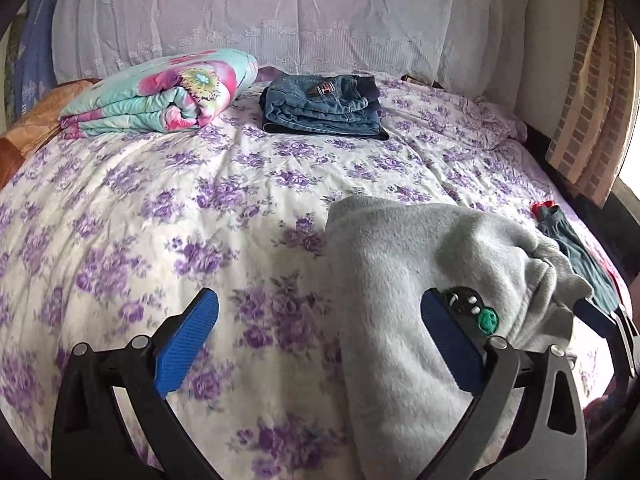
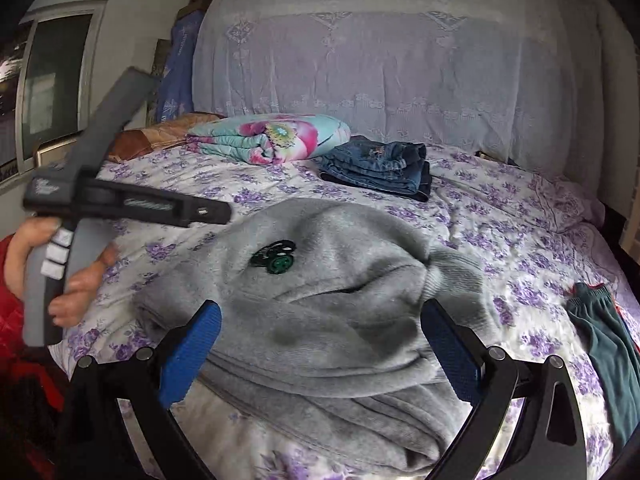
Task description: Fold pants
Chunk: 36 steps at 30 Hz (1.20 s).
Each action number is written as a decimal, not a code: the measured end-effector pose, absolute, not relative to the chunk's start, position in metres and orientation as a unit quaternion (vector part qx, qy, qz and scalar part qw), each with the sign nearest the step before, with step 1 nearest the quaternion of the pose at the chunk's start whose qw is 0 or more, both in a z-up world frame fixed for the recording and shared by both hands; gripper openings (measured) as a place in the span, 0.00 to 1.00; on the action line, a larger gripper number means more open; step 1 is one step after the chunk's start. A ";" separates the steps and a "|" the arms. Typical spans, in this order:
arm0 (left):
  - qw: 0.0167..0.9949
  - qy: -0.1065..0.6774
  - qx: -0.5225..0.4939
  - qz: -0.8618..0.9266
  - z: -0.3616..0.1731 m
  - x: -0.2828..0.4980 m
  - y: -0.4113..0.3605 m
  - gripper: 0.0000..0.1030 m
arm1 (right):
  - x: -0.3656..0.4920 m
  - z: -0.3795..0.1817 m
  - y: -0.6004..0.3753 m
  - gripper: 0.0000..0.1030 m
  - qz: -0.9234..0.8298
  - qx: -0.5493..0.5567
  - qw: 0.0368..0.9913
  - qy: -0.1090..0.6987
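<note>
Grey fleece pants (image 1: 404,264) lie folded in a thick bundle on the purple-flowered bed sheet (image 1: 160,208), a green and black patch (image 1: 488,318) facing up. My left gripper (image 1: 320,300) is open, its right finger (image 1: 448,340) resting on the bundle and its left finger over bare sheet. In the right wrist view my right gripper (image 2: 322,312) is open just above the grey pants (image 2: 340,320), one blue pad on each side of the bundle's near part. A hand (image 2: 80,280) grips the left tool's grey handle (image 2: 44,280) at the left.
A stack of folded jeans (image 1: 324,108) and a folded flowered quilt (image 1: 168,96) sit near the lace-covered headboard (image 1: 280,20). A teal garment (image 2: 604,344) lies at the bed's right edge. A brick-pattern curtain (image 1: 588,92) hangs at the right.
</note>
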<state>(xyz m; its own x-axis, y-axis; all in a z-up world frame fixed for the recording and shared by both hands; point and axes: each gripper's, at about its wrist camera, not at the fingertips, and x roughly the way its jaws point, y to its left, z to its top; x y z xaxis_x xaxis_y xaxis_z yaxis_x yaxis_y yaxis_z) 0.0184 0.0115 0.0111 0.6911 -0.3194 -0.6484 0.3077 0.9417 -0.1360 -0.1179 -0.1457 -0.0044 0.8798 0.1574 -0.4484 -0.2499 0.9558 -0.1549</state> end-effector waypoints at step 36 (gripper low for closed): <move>0.873 0.406 -0.024 -0.269 -0.023 0.141 0.018 0.95 | -0.039 -0.027 -0.086 0.97 0.092 -0.165 0.931 0.313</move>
